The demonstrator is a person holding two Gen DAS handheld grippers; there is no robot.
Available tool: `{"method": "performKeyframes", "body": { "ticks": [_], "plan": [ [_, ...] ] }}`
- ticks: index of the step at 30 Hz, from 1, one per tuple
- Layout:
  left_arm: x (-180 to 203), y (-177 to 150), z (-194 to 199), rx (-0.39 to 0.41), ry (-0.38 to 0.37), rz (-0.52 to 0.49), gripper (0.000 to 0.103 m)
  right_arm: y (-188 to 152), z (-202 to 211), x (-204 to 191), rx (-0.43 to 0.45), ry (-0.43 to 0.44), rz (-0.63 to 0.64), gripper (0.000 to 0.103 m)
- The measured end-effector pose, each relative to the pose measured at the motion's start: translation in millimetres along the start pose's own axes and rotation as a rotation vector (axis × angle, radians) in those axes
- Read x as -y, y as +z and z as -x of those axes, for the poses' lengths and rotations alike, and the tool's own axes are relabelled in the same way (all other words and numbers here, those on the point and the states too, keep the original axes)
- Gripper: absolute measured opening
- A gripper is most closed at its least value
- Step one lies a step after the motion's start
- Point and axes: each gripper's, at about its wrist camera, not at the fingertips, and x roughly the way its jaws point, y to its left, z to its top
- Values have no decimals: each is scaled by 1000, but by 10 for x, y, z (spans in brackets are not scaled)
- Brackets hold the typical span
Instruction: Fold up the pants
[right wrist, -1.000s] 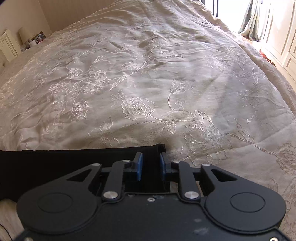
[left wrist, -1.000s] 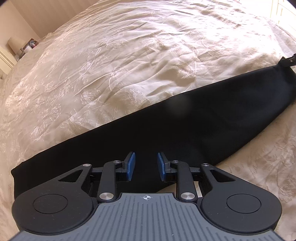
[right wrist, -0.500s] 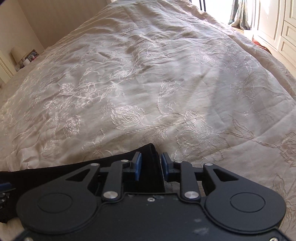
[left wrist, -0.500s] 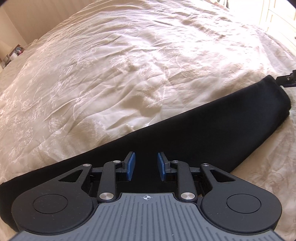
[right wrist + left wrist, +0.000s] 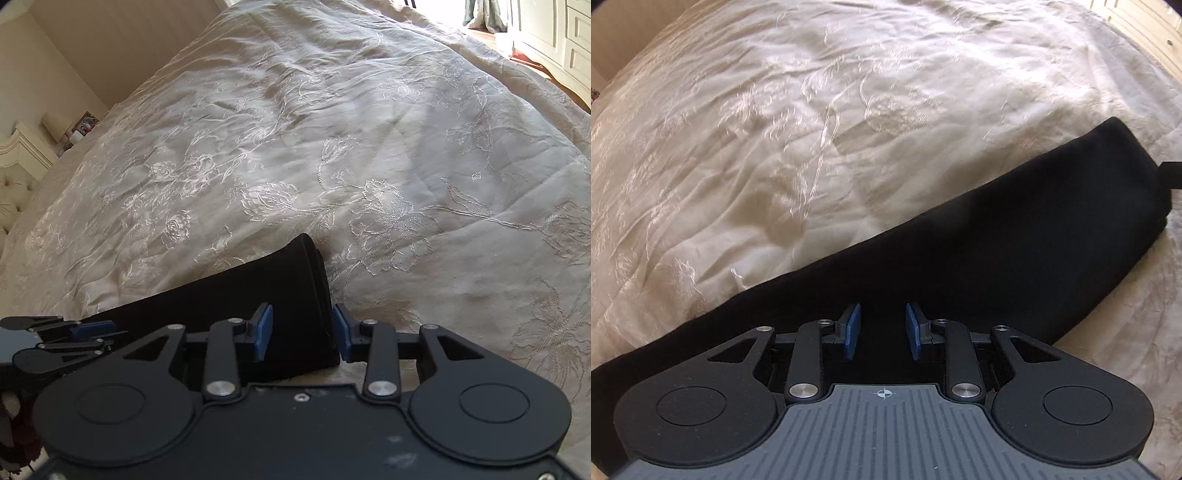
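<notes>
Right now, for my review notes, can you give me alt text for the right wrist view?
The right gripper is opening around the stacked end of black pants, which lie folded lengthwise on a cream embroidered bedspread. The left gripper reaches in from the left edge over the same strip of fabric. A white dresser stands at the upper right.

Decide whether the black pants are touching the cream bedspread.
Touching: the left wrist view shows the black pants lying flat on the bedspread, no gap along their edge.
</notes>
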Motion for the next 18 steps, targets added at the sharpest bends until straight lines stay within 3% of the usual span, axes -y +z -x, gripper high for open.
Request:
{"method": "performKeyframes", "body": {
  "ticks": [6,12,18],
  "plan": [
    [-33,-30,-39,2,-8,-14,26,103,-151,67,-36,25,14,44],
    [6,-20,-73,-1,3,-28,26,135,-498,160,-153,73,30,48],
    [-49,-9,-93,-7,-20,-26,26,118,-723,310,-185,184,-50,56]
  ]
}}
